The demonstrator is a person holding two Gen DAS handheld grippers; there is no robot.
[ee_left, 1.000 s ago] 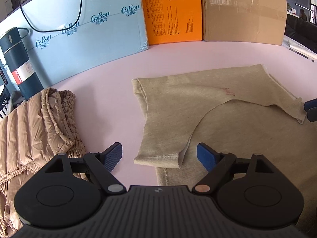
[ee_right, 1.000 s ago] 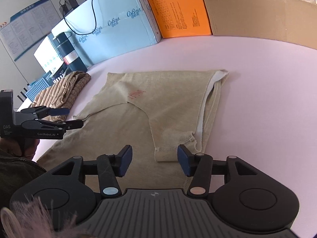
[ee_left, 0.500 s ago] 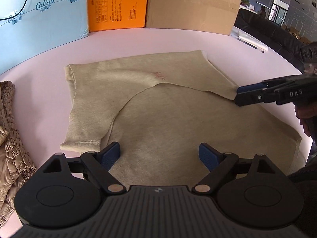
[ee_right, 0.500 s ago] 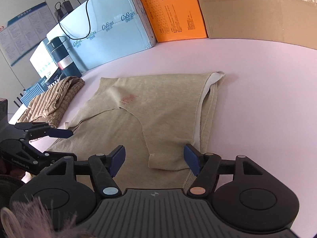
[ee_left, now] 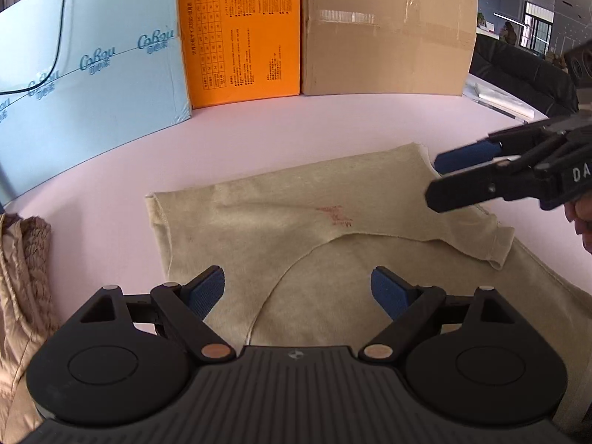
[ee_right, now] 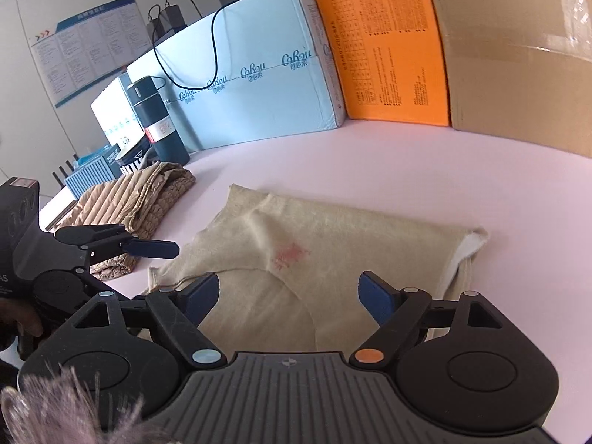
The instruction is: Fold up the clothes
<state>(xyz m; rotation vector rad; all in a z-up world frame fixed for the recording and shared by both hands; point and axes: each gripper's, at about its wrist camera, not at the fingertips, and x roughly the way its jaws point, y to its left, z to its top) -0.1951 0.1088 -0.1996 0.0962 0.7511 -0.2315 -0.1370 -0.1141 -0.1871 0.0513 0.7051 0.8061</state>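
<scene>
A beige T-shirt [ee_left: 296,222] lies on the pink table, both sleeves folded in over the body, a small red print [ee_left: 335,216] near the middle. It also shows in the right wrist view [ee_right: 333,244]. My left gripper [ee_left: 298,290] is open and empty, above the shirt's near left part. My right gripper [ee_right: 288,298] is open and empty, above the shirt's near part. The right gripper also shows at the right of the left wrist view [ee_left: 440,181], over the right sleeve. The left gripper also shows at the left of the right wrist view [ee_right: 174,248].
A tan quilted garment [ee_right: 129,203] lies left of the shirt, also in the left wrist view [ee_left: 22,296]. A light-blue box [ee_left: 92,85], an orange box [ee_left: 240,33] and a cardboard box [ee_left: 384,33] line the table's back. A dark flask [ee_right: 157,118] stands far left.
Both grippers have risen and drawn back from the folded sleeves. The left wrist view swung right then partly back. The right gripper's jaws have opened wider.
</scene>
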